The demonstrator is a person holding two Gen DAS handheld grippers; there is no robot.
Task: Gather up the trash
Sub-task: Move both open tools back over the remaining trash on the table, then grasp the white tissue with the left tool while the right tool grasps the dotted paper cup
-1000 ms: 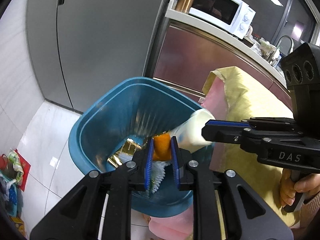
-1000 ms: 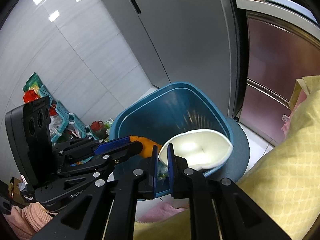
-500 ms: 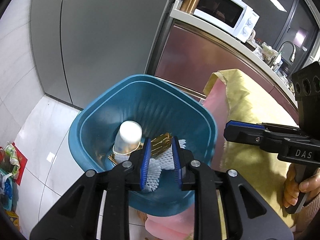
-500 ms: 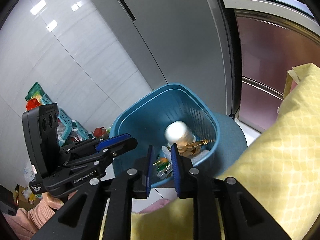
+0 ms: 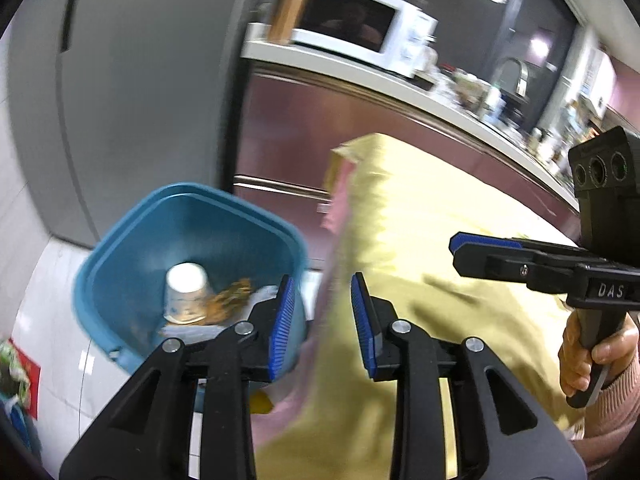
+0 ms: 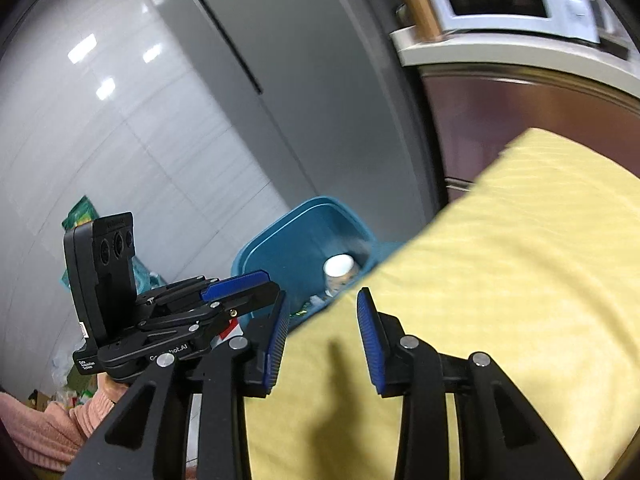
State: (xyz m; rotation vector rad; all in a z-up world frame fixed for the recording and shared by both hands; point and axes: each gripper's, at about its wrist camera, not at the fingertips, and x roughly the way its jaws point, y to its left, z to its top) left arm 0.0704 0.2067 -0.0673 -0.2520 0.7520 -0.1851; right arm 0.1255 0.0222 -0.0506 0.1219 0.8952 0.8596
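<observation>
The blue trash bin (image 5: 120, 240) stands on the floor beside the table. Inside it a white paper cup (image 5: 186, 296) lies bottom up next to a gold wrapper (image 5: 232, 294). My left gripper (image 5: 322, 284) hovers over the bin's near corner and the table edge; its jaws are opening with nothing between them. My right gripper (image 6: 322, 300) is above the yellow tablecloth (image 6: 520, 260), its jaws also opening and empty. The right wrist view shows the bin (image 6: 280, 236) and cup (image 6: 339, 268) beyond the cloth edge. The left gripper (image 6: 240, 284) appears there side-on, and the right gripper (image 5: 460, 248) shows in the left wrist view.
A grey fridge (image 5: 140, 80) stands behind the bin. A counter (image 5: 360, 76) carries a white microwave (image 5: 360, 28) and a copper canister (image 5: 288, 8). Bags and baskets (image 6: 80, 212) sit on the floor at the left. A person's hand (image 5: 588, 352) holds the right gripper's handle.
A second ago the left gripper held an orange piece and the right a white cup over the bin. Both dropped in; the grippers drew back over the table and their jaws widened.
</observation>
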